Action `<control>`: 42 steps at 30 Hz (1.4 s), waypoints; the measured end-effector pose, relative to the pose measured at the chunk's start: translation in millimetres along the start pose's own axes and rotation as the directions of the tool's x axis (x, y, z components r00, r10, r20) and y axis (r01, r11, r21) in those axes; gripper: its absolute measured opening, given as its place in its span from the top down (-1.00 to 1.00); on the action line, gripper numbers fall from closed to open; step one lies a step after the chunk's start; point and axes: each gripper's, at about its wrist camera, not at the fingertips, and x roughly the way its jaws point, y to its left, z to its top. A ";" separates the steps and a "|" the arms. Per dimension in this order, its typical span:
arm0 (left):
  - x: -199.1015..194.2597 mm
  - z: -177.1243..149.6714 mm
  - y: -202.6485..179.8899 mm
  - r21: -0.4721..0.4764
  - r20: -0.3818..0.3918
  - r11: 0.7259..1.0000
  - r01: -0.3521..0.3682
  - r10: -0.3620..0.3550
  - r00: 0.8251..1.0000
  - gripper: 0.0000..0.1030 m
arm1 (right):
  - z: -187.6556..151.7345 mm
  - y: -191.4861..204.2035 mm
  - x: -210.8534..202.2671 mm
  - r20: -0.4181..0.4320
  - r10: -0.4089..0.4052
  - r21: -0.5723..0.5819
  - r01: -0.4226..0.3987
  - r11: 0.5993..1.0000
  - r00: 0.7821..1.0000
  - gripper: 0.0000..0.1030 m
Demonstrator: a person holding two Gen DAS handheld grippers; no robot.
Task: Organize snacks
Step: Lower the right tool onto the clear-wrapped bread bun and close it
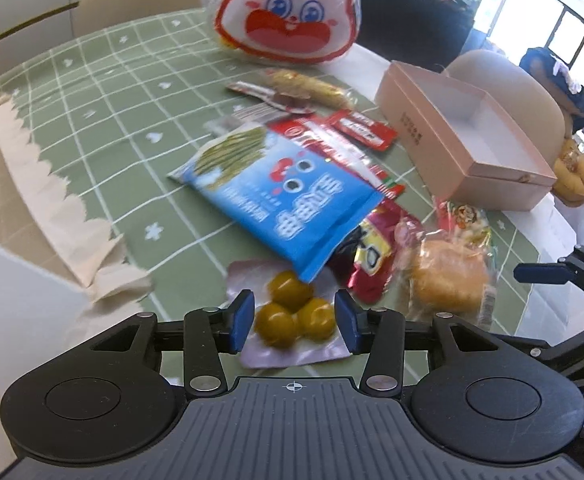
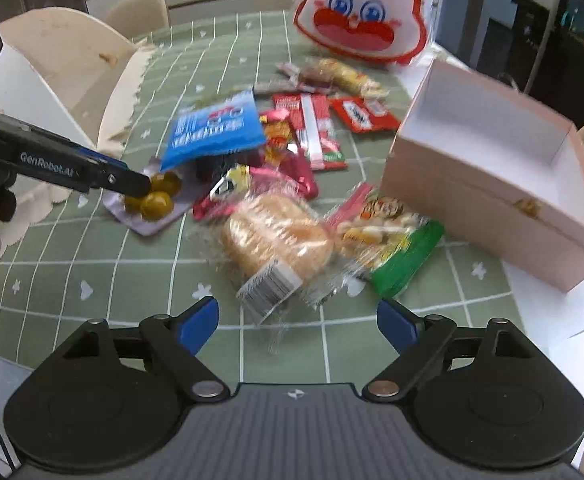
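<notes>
A pile of snack packets lies on the green checked tablecloth (image 1: 92, 92). My left gripper (image 1: 295, 320) is open with its blue pads on either side of a clear packet of green olives (image 1: 292, 314), not closed on it; the packet also shows in the right wrist view (image 2: 154, 196). A blue packet (image 1: 284, 196) lies just beyond the olives. My right gripper (image 2: 297, 320) is open and empty, just short of a wrapped bread bun (image 2: 276, 240). A green and red snack bag (image 2: 388, 236) lies right of the bun. An open pink box (image 2: 488, 184) stands at the right, empty.
A big rabbit-face bag (image 1: 288, 8) stands at the back. Red packets (image 2: 312, 128) and a wrapped roll (image 1: 308, 88) lie mid-table. A white container (image 2: 52, 80) on a doily stands at the left. Chairs ring the table.
</notes>
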 end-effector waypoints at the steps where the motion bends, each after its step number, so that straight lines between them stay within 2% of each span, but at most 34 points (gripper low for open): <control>1: 2.5 0.1 -3.6 0.007 0.001 1.000 -0.013 0.013 1.000 0.05 | 1.2 -0.1 -1.8 0.015 -0.003 -0.001 0.003 1.000 1.000 -0.70; 4: 12.2 -2.3 -12.8 0.036 -0.010 0.998 -0.044 0.045 0.999 0.00 | 3.9 1.3 -7.2 0.058 -0.005 -0.012 0.006 1.000 0.998 -0.70; 7: 19.9 -7.9 -19.6 0.087 -0.011 0.994 -0.071 0.072 0.997 -0.12 | 5.3 3.2 -9.2 0.086 -0.005 -0.050 0.009 0.999 0.996 -0.70; 11: 24.9 -14.2 -25.9 0.142 0.018 0.986 -0.090 0.088 0.996 -0.16 | 11.7 9.0 -2.1 0.118 -0.014 -0.164 0.034 0.986 0.993 -0.70; 16: 22.6 -12.8 -17.0 0.090 0.003 0.994 -0.056 0.056 0.998 -0.15 | 25.8 11.6 20.6 0.115 0.002 -0.240 0.026 0.971 0.993 -0.70; 20: 18.1 -13.7 -13.5 0.070 -0.034 0.997 -0.036 0.038 0.999 -0.13 | 28.1 16.5 25.8 0.069 0.075 -0.250 -0.055 0.967 0.995 -0.36; 21: 17.3 -13.9 -12.1 0.057 -0.036 0.998 -0.030 0.032 0.999 -0.13 | 26.5 19.4 25.2 0.063 0.074 -0.257 -0.056 0.965 0.995 -0.33; 23: 16.4 -14.9 -11.5 0.038 -0.034 0.999 -0.031 0.032 0.999 -0.12 | 23.8 22.3 22.4 0.065 0.065 -0.252 -0.047 0.967 0.996 -0.13; 26: 16.2 -20.8 -21.3 0.086 -0.007 0.994 -0.071 0.071 0.997 -0.14 | 25.3 14.9 13.0 0.049 0.083 -0.185 -0.072 0.980 0.995 0.06; 28: 14.3 -23.2 -26.0 0.098 -0.001 0.992 -0.080 0.081 0.997 -0.12 | 24.0 4.0 2.7 0.053 0.093 -0.119 -0.086 0.989 0.994 0.11; 31: 7.0 -27.8 -27.9 0.072 0.009 0.996 -0.055 0.055 0.998 -0.04 | 18.7 -9.7 -18.9 0.089 0.071 -0.067 -0.066 0.996 0.993 0.13; 33: -0.8 -32.0 -32.7 0.082 0.027 0.995 -0.060 0.058 0.998 0.14 | 13.9 -18.4 -34.3 0.115 0.052 -0.045 -0.048 0.998 0.992 0.13; 34: -5.8 -34.2 -36.1 0.093 0.040 0.994 -0.063 0.059 0.997 0.45 | 11.6 -22.6 -41.0 0.124 0.045 -0.032 -0.042 0.999 0.991 0.13; 35: -10.3 -35.4 -39.2 0.098 0.042 0.994 -0.051 0.047 0.998 0.87 | 8.1 -26.7 -48.3 0.131 0.040 -0.017 -0.038 0.999 0.991 0.13; 36: -13.7 -36.5 -42.1 0.092 0.041 0.995 -0.047 0.043 0.998 0.82 | 5.1 -30.1 -53.3 0.135 0.038 -0.006 -0.037 0.999 0.990 0.13; 40: -18.3 -48.1 -53.7 0.104 0.032 0.993 -0.061 0.057 0.998 0.81 | -11.6 -36.9 -66.9 0.149 0.020 0.015 -0.023 1.000 0.989 0.13; 42: -13.8 -53.7 -52.3 0.066 0.003 0.995 -0.070 0.070 0.998 0.81 | -20.9 -37.4 -65.8 0.142 0.008 0.027 -0.011 1.000 0.990 0.13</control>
